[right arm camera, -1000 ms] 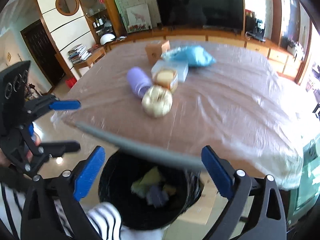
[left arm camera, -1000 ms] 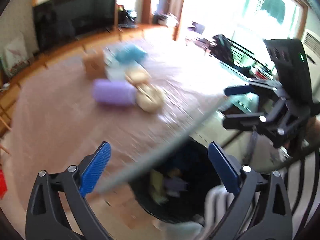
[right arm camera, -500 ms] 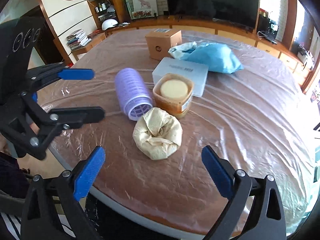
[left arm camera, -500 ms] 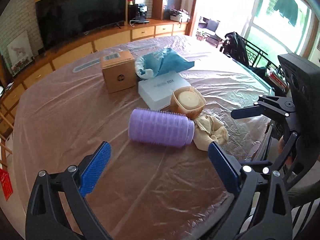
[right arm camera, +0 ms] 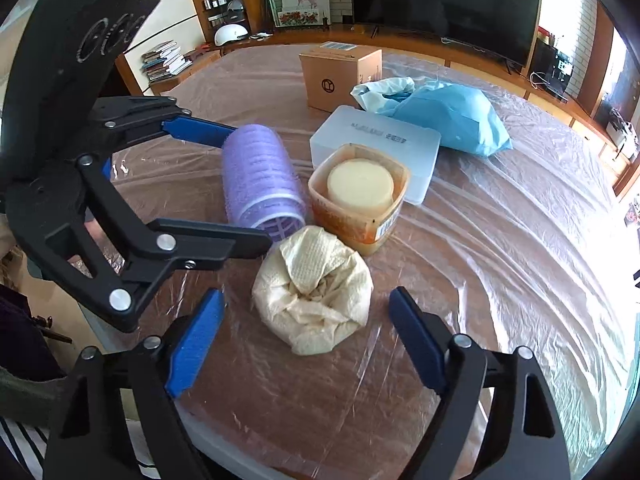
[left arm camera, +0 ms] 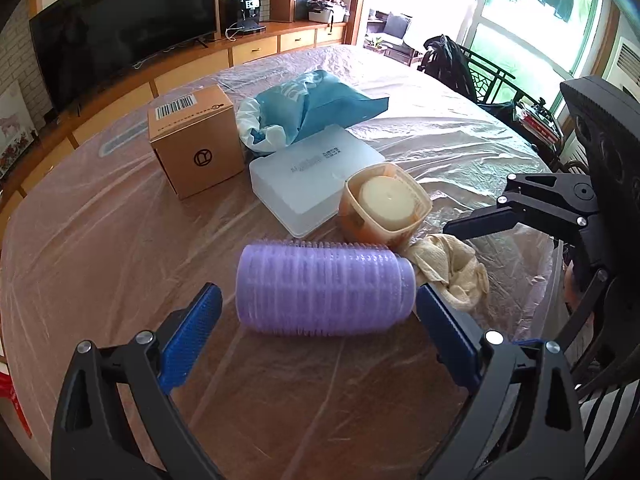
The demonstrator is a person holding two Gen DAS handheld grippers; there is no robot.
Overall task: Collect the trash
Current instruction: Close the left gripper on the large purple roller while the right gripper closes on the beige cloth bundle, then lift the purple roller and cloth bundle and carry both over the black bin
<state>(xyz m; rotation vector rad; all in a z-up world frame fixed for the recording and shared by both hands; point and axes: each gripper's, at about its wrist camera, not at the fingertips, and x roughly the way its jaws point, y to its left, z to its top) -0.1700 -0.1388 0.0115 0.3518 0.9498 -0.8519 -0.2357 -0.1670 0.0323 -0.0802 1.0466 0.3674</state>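
Note:
On the plastic-covered table (left arm camera: pixel 100 264) a purple ribbed roller (left arm camera: pixel 324 288) lies on its side. My left gripper (left arm camera: pixel 318 296) is open, a blue pad just off each end of the roller. The right wrist view shows the same left gripper (right arm camera: pixel 254 188) straddling the roller (right arm camera: pixel 260 176). A crumpled beige paper ball (right arm camera: pixel 316 300) sits between the fingers of my right gripper (right arm camera: pixel 306 296). Its jaws are closing, with a gap still showing on both sides of the ball. Beside the roller stands an orange tub (left arm camera: pixel 384 208) with a pale disc inside.
Behind the tub lie a white plastic box (left arm camera: pixel 312 176), a blue bag (left arm camera: pixel 312 108) and a cardboard box (left arm camera: pixel 192 148). The table edge (right arm camera: pixel 240 452) runs just below my right gripper. A dark chair (left arm camera: pixel 452 64) stands at the far right.
Both grippers swung up from over a black bin beside the table and came down close over the items. The right jaws have narrowed around the paper ball.

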